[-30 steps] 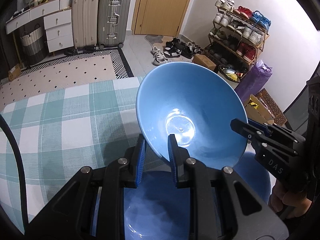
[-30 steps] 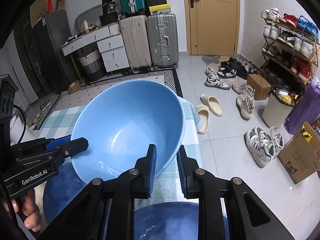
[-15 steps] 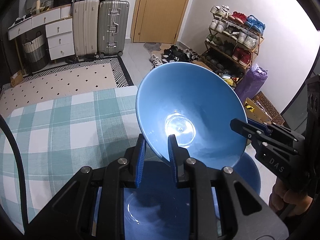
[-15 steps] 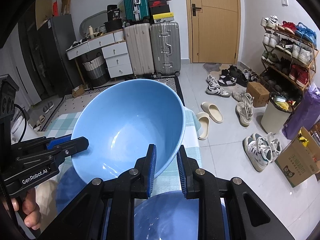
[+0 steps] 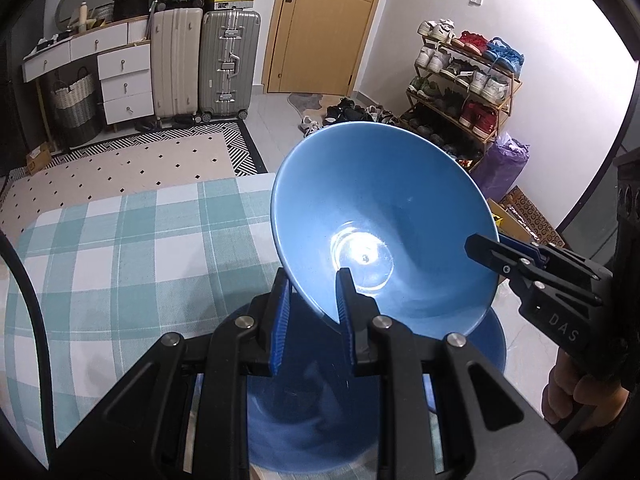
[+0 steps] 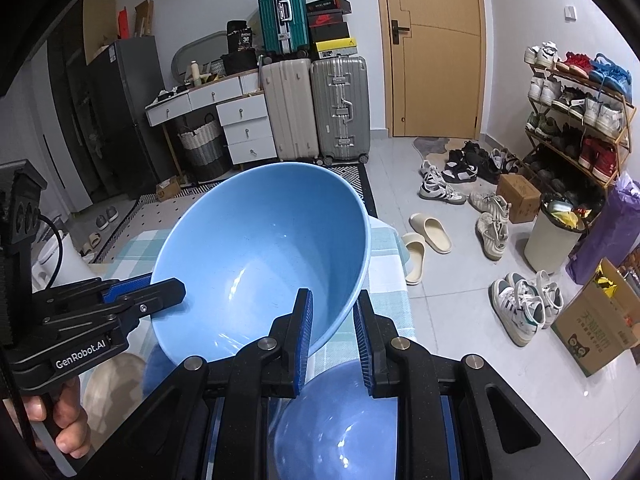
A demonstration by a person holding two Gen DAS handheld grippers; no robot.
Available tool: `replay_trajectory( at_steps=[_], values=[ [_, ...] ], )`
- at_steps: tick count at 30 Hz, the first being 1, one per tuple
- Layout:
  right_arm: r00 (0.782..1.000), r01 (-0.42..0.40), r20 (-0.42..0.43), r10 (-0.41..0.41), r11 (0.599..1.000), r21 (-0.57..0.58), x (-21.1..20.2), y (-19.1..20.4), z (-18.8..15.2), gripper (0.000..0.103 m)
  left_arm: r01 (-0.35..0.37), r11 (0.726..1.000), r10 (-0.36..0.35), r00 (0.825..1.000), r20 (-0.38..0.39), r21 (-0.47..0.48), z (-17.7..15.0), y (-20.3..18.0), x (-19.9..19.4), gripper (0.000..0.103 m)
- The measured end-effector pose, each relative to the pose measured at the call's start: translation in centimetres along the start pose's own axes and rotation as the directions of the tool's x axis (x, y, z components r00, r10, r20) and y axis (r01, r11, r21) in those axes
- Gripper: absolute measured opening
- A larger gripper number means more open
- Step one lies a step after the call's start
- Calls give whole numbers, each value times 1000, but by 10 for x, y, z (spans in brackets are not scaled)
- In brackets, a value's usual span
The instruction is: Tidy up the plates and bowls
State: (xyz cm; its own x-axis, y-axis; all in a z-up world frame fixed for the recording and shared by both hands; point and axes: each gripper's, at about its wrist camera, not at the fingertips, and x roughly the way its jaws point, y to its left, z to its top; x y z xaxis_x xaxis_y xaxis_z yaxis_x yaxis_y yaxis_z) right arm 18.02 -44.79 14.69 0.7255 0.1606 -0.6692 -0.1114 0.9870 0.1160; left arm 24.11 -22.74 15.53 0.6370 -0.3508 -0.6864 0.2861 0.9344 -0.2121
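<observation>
Blue bowl [image 5: 384, 224] hangs tilted at frame centre, left tongs [image 5: 314, 312] and right tongs [image 6: 332, 328] each clamped on opposite rim edges. An uneven pull could probably slip the rim free, dropping it onto the lower bowl [image 5: 312, 400]. Only the right view's lower left shows a beige dish [image 6: 112, 384] on the checked bench [image 5: 120, 248].

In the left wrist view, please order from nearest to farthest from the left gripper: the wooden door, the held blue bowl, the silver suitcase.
1. Round blue bowl, rim between the left gripper jaws.
2. Ribbed silver suitcase, far left, across the floor.
3. Wooden door, farthest, behind and right of it.
</observation>
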Motion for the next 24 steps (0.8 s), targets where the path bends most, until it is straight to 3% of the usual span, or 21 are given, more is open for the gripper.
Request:
replay_trajectory(
  at_steps=[24],
  values=[
    [999,-51,16,52,998,-22,-42,43,-27,21,-40,999,40,999,27,-16,-39,-6,-86,19]
  ],
)
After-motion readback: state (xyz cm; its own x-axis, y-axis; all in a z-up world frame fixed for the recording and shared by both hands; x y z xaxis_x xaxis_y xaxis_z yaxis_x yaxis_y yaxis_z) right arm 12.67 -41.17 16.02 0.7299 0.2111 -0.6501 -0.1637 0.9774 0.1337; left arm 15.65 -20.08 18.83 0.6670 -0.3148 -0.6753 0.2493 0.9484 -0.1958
